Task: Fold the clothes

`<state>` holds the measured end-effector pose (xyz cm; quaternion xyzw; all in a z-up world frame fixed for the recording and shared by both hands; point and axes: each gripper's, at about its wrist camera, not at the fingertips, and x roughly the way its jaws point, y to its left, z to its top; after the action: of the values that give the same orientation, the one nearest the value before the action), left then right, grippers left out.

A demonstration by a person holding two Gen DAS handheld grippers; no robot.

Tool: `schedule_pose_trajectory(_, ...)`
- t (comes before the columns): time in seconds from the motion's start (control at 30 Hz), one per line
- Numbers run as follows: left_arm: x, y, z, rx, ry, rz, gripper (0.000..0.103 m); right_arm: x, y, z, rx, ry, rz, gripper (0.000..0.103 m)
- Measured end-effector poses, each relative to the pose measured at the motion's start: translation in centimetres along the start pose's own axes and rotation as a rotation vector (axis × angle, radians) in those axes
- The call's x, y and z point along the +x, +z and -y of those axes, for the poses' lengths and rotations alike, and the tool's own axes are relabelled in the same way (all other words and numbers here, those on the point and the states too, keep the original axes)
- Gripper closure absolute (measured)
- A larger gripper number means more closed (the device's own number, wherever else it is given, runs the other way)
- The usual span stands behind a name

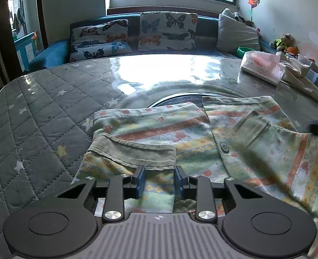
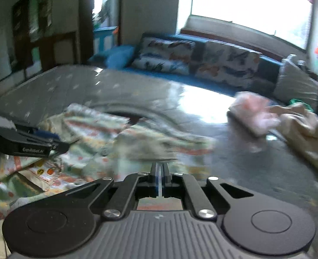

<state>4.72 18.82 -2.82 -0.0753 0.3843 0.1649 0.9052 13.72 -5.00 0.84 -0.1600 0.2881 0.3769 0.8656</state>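
Observation:
A pale green patterned child's jacket [image 1: 180,133] with orange stripes, a button [image 1: 224,148] and green ribbed cuffs lies spread on the quilted grey table cover [image 1: 40,112]. My left gripper [image 1: 160,170] is open, its blue pads on either side of a folded sleeve just behind the ribbed cuff [image 1: 135,151]. In the right wrist view, which is blurred, my right gripper [image 2: 159,167] is shut on a raised edge of the same jacket [image 2: 154,144]. The left gripper [image 2: 29,142] shows at the left there.
A folded pink and white garment [image 1: 260,67] and a cream cloth [image 1: 299,75] lie at the table's far right. A blue sofa with butterfly cushions [image 1: 167,31] and a grey cushion [image 1: 236,34] stands behind the table, under a window. Toys [image 1: 283,43] sit by the right wall.

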Motion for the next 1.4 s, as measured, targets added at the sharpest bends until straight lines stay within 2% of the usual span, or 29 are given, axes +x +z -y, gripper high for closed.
schedule_pose_trajectory(0.13,0.0,0.1,-0.2,-0.004,-0.002,0.000,0.079,-3.9,-1.4,3.8,0.083,-0.095,0.026,0.101)
schedule_pose_trajectory(0.2,0.1,0.0,-0.2,0.002,-0.001,0.001,0.082,-4.5,-2.0,4.1,0.085,-0.107,0.015,0.101)
schedule_pose_trajectory(0.33,0.0,0.1,-0.2,0.004,-0.013,0.001,0.098,-5.6,-3.1,4.5,0.082,-0.120,-0.007,0.096)
schedule_pose_trajectory(0.57,-2.4,0.2,-1.8,-0.059,-0.010,0.051,0.100,-3.8,-2.6,1.0,0.056,0.003,-0.004,0.085)
schedule_pose_trajectory(0.63,-3.7,0.3,-2.9,-0.092,0.004,0.081,0.100,-2.9,-2.2,-0.2,0.041,0.035,-0.008,0.084)
schedule_pose_trajectory(0.73,-6.0,0.2,-5.0,-0.162,0.017,0.130,0.100,-1.4,-1.5,-2.0,0.017,0.078,-0.019,0.076)
schedule_pose_trajectory(0.83,-8.9,-0.5,-7.6,-0.228,0.051,0.189,0.100,0.4,-1.0,-3.5,-0.012,0.102,-0.042,0.075)
schedule_pose_trajectory(0.97,-12.9,-2.2,-11.7,-0.322,0.135,0.254,0.100,2.7,-0.3,-4.6,-0.025,0.109,-0.071,0.072)
schedule_pose_trajectory(1.1,-15.8,-4.6,-15.3,-0.394,0.232,0.276,0.100,4.6,0.2,-5.5,-0.037,0.105,-0.096,0.072)
schedule_pose_trajectory(1.27,-16.4,-8.0,-18.5,-0.476,0.323,0.210,0.100,6.9,0.2,-6.4,-0.060,0.093,-0.136,0.072)
schedule_pose_trajectory(1.4,-16.0,-9.9,-19.3,-0.498,0.354,0.159,0.100,7.8,-0.3,-6.7,-0.072,0.072,-0.142,0.074)
